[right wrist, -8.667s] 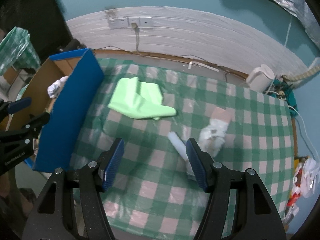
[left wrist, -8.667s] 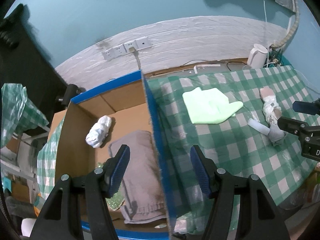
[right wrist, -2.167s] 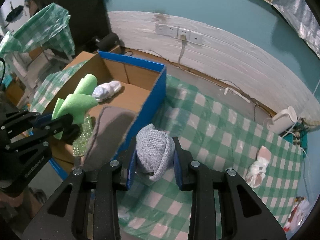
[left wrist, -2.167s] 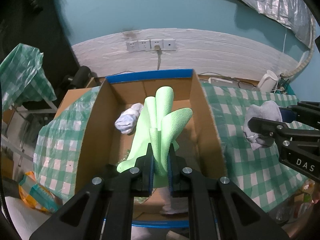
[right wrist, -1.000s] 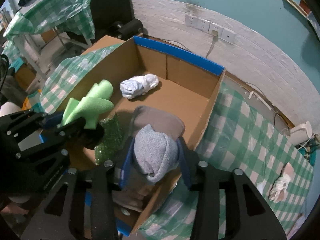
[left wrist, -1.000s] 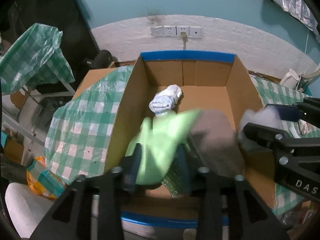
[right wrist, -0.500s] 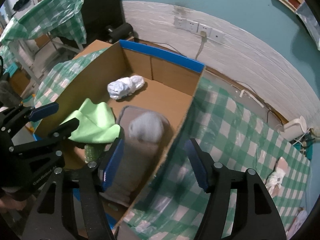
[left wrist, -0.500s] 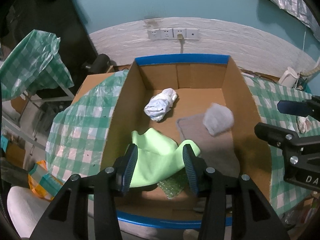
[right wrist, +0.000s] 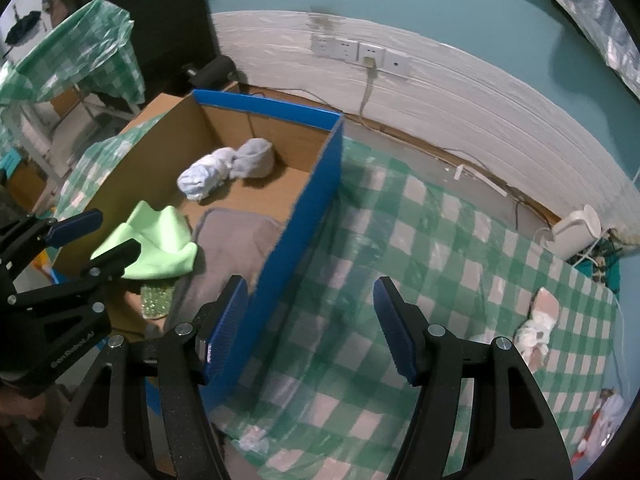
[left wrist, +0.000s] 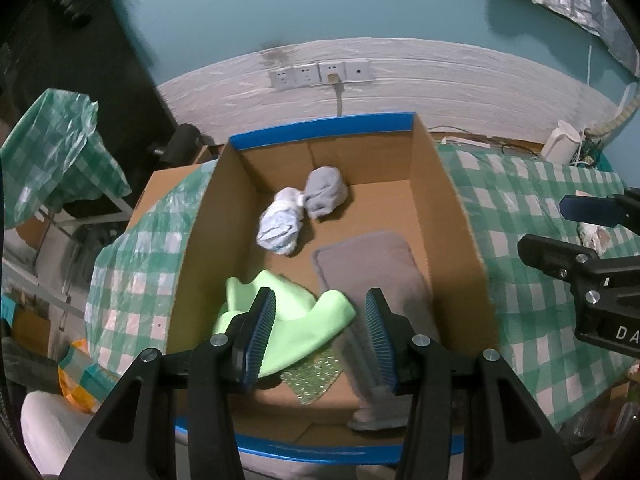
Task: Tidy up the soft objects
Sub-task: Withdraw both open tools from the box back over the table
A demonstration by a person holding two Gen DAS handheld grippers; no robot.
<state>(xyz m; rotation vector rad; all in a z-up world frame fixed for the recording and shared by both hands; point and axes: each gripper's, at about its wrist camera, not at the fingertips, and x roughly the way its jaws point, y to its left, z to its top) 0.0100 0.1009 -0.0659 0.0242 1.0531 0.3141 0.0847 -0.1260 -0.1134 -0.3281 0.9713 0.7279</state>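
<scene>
Left tool [left wrist: 320,332] released above green cloth [left wrist: 296,324] inside cardboard box [left wrist: 460,248]. Right tool [right wrist: 308,328] released too, empty, jaws just opened wider, straddling box wall over checked bench [right wrist: 420,248].

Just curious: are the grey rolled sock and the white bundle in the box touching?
Touching. Left wrist view shows grey sock pressed against white bundle, no gap.

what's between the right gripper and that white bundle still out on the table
Nothing visible. The right gripper is open and empty, and only bare checked tablecloth lies between it and the white bundle; the box is off to its other side.
</scene>
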